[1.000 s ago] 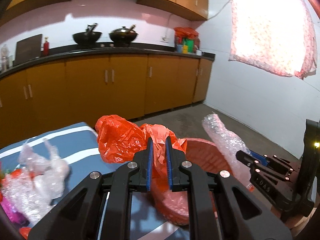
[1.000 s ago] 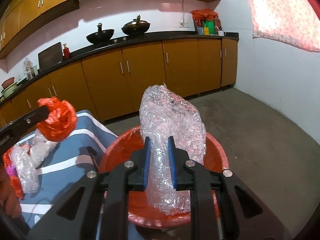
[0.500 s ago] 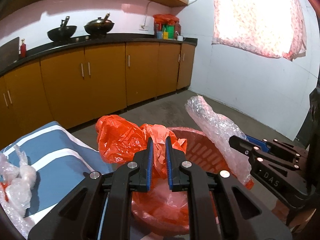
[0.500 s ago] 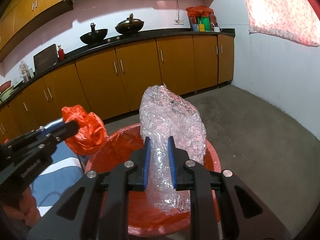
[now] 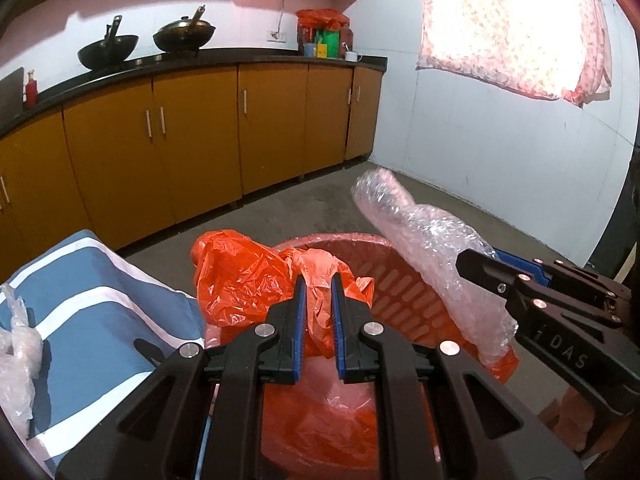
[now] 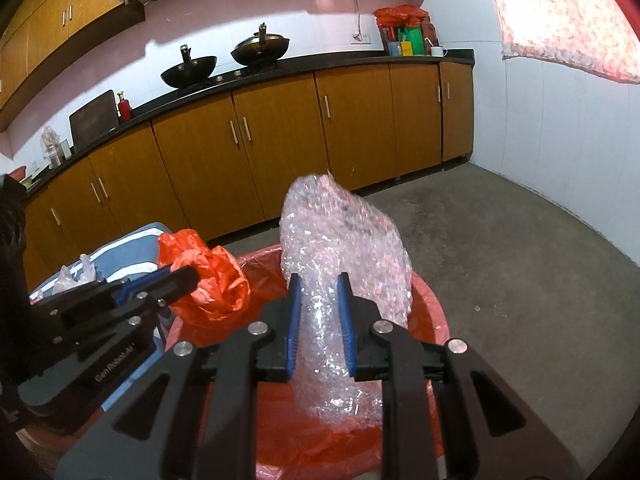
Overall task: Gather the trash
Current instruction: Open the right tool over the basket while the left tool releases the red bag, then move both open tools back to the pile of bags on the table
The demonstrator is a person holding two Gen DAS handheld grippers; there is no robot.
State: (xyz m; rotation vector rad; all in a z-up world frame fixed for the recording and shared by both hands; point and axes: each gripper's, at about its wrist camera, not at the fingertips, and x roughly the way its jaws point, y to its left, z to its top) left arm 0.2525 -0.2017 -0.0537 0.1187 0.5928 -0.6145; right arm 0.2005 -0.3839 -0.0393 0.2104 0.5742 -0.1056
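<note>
l gripper clamps 1 orange bag; r gripper opening w/ 1 bubble wrap.

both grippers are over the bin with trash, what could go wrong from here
1. The long bubble wrap roll in the opening right gripper sticks out past the round red plastic basket's rim; it may tip out.
2. The crumpled orange plastic bag in the left gripper hangs near the rim beside the blue striped cloth; it may miss.

My left hand-held gripper is clamped tight; my right hand-held gripper beside it tilts downward, jaws opening.
</note>
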